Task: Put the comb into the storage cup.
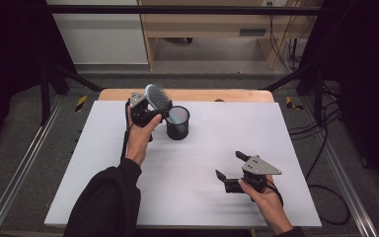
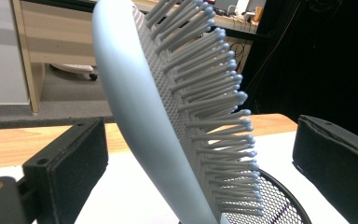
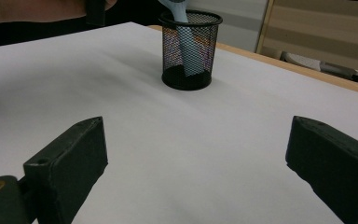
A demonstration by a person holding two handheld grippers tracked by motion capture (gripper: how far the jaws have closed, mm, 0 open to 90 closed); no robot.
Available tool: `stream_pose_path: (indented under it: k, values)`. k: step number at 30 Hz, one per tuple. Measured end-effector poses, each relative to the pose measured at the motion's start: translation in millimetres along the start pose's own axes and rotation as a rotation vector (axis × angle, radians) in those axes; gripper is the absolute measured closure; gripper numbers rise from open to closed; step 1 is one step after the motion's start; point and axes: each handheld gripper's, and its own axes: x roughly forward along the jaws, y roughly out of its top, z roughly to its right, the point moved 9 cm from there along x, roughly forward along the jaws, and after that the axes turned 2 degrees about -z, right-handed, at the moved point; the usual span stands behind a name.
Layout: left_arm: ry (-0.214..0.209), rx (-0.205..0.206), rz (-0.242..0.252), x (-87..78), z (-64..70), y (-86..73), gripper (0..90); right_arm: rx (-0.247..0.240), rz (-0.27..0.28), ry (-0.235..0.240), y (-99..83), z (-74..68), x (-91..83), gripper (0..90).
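A pale blue plastic hairbrush (image 2: 168, 116) stands tilted with its handle inside a black wire-mesh cup (image 1: 177, 122) on the white counter (image 1: 187, 173). The left claw (image 1: 150, 111) gapes wide around the brush head, untouching; the right claw (image 1: 229, 165) rests wide apart nearby.

Setting: lab-type recording station. A white rectangular sheet (image 1: 187, 168) covers a light wooden tabletop (image 1: 187, 95), enclosed by a black metal frame (image 1: 177, 9) with dark curtains at both sides. Silver aluminium rails (image 1: 15, 182) run along the grey floor (image 1: 29, 113). Loose black cables (image 1: 325, 148) trail at right. Light plywood bench (image 1: 207, 27) behind, with wall sockets and cords.
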Motion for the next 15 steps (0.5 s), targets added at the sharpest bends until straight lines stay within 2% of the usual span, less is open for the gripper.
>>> stream_pose_path:
  k: [15]
  values:
    - [-0.023, 0.016, -0.02, -6.7, 8.0, -0.7, 3.0, 0.007, 0.005, 0.007, 0.3, 0.6, 0.5, 5.5]
